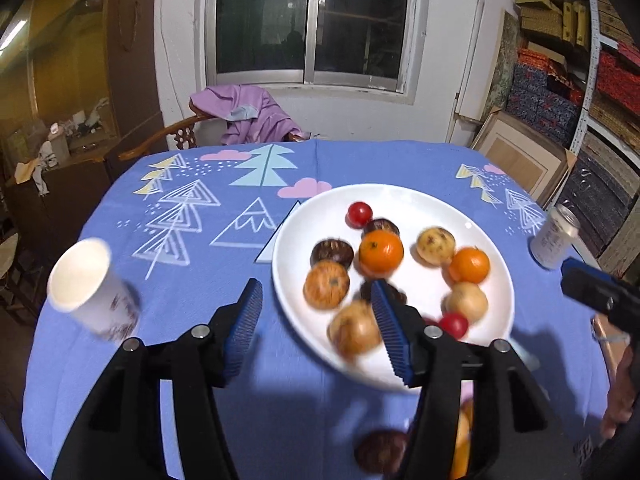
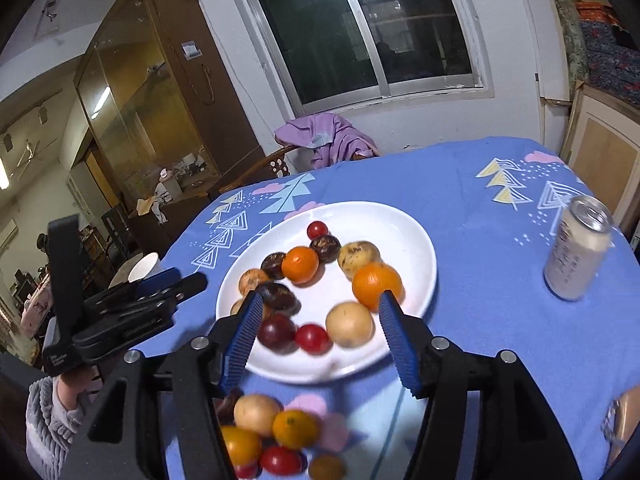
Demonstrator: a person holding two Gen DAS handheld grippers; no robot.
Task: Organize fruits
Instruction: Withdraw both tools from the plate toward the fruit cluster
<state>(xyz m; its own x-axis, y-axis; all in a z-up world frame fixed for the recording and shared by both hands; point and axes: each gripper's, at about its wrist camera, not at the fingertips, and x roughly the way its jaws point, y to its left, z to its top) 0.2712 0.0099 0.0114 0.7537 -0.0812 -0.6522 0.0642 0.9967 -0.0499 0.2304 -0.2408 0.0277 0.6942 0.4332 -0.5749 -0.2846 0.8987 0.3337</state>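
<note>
A white plate (image 1: 304, 220) (image 2: 400, 232) on the blue tablecloth holds several fruits: oranges (image 1: 380, 251) (image 2: 376, 283), yellow-brown round fruits (image 1: 435, 245) (image 2: 349, 324), dark brown ones (image 1: 332, 251) (image 2: 325, 247) and small red ones (image 1: 359, 213) (image 2: 317, 229). More fruit lies loose on the cloth in front of the plate (image 2: 256, 414), among it a dark one (image 1: 380, 456). My left gripper (image 1: 318, 322) stands open over the plate's near left rim, holding nothing. My right gripper (image 2: 320, 338) is open above the plate's near edge, gripping nothing.
A white paper cup (image 1: 88, 280) (image 2: 144, 268) stands left of the plate, a drink can (image 1: 554, 236) (image 2: 580, 248) to its right. A chair with purple cloth (image 1: 248, 114) sits behind the table. Boxes line the right wall.
</note>
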